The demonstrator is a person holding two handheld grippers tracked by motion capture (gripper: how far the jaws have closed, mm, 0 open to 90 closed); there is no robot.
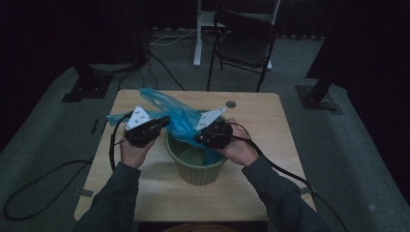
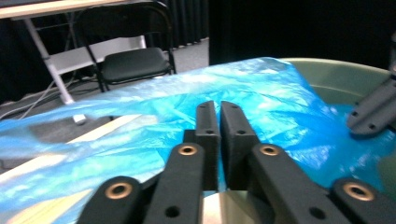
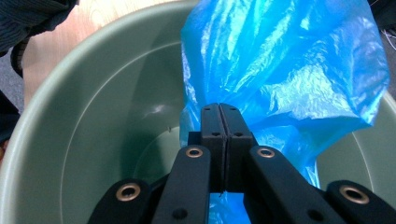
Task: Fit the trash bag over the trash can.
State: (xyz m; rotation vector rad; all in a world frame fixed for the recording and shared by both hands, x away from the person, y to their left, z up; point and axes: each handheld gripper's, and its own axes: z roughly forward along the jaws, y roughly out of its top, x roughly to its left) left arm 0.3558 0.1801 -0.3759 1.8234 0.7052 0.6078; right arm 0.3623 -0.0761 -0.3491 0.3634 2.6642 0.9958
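A green bucket (image 1: 196, 176) stands at the middle of the wooden table (image 1: 261, 121). A crumpled blue plastic bag (image 1: 181, 118) lies over its far left rim and trails onto the table. At the bucket's left rim, my left gripper (image 1: 166, 121) has its jaws closed to a thin slit against the bag (image 2: 280, 102), tips (image 2: 219, 109) in the film. My right gripper (image 1: 198, 138) reaches into the bucket (image 3: 93, 93) from its right side. Its jaws (image 3: 220, 112) are shut on a gathered part of the bag (image 3: 289, 70), which rises from between them. The right gripper (image 2: 373, 112) also shows beyond the bucket's rim (image 2: 336, 74).
A black folding chair (image 1: 244, 41) and a white desk leg (image 1: 197, 48) stand behind the table. Dark stand bases (image 1: 87, 89) (image 1: 319, 96) flank its far corners. Cables trail off the left edge onto the grey floor (image 1: 43, 188). A round hole (image 1: 230, 104) is in the tabletop.
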